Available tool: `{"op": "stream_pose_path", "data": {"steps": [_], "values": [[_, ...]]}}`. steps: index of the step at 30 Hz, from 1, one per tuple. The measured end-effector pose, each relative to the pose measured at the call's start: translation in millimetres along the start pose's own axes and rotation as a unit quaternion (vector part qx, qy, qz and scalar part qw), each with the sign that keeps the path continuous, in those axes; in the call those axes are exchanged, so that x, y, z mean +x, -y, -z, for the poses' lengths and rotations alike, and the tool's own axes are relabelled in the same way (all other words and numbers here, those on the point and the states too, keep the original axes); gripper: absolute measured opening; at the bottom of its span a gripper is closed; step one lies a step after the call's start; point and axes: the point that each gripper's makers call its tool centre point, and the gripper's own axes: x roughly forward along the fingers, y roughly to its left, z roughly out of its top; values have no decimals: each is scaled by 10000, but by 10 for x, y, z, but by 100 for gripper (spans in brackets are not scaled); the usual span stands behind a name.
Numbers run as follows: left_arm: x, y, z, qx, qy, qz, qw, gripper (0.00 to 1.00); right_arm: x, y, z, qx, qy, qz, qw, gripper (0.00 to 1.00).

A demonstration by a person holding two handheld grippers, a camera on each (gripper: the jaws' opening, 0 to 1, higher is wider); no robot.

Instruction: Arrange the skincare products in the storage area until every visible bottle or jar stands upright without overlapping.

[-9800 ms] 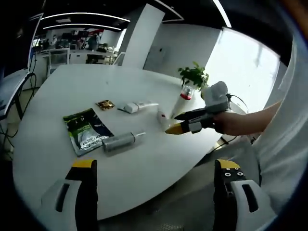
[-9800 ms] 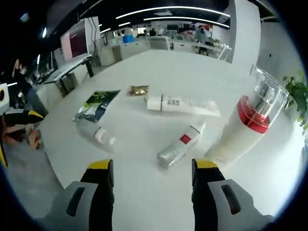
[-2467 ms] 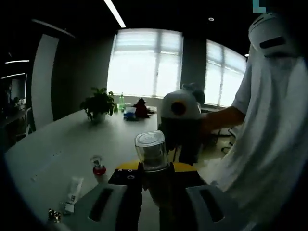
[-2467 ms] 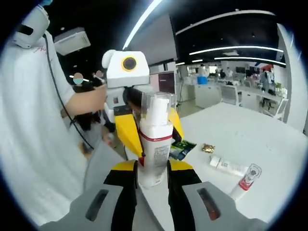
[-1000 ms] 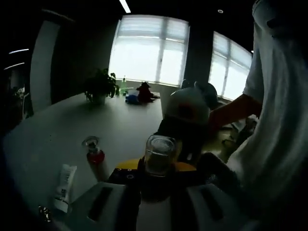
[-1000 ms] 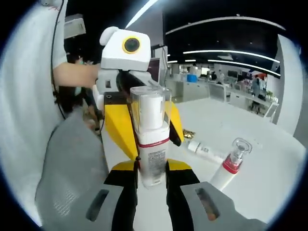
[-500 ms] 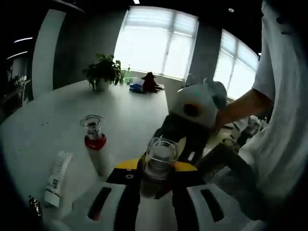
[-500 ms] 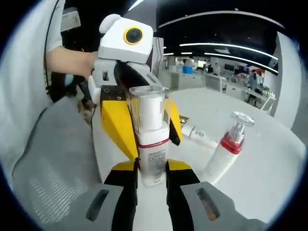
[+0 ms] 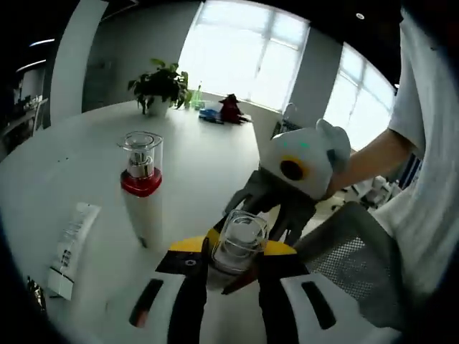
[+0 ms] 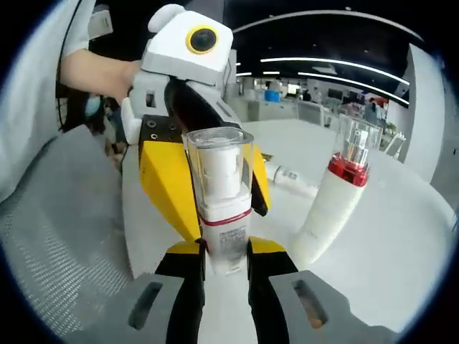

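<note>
Left gripper view: left gripper (image 9: 231, 266) clamps a clear-capped bottle (image 9: 237, 242), cap toward camera. White pump bottle (image 9: 142, 188) upright on white table (image 9: 193, 154); tube (image 9: 69, 240) lying flat beside it. Potted plant (image 9: 161, 86), windows beyond.

Right gripper view: right gripper (image 10: 224, 259) grips the same bottle (image 10: 220, 209), long axis upright; pump bottle (image 10: 337, 193) standing nearby.

Left gripper (image 9: 231, 261) clamped on clear-capped bottle (image 9: 237, 242), right gripper (image 9: 287, 188) gripping it from the far side. Red-collared pump bottle (image 9: 142, 193) upright on tabletop (image 9: 79, 172) at left (tube (image 9: 70, 240) lying flat beside it).
</note>
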Motion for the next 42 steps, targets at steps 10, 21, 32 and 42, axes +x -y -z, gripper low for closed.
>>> {"op": "stream_pose_path", "data": {"steps": [10,21,32,42], "values": [[90,-66,32,-64,-52,18,10000,20,21,91,130,60,-88,57,9999,22],[148,-100,40,-133,-54,18,9999,19,31,148,246,92,-181,65,9998,22],[142,-173,21,-262,19,-57,9996,23,25,295,286,214,-116,136,9996,22],[55,-259,94,-427,11,-224,9988,28,29,439,311,263,-137,36,9996,22]]}}
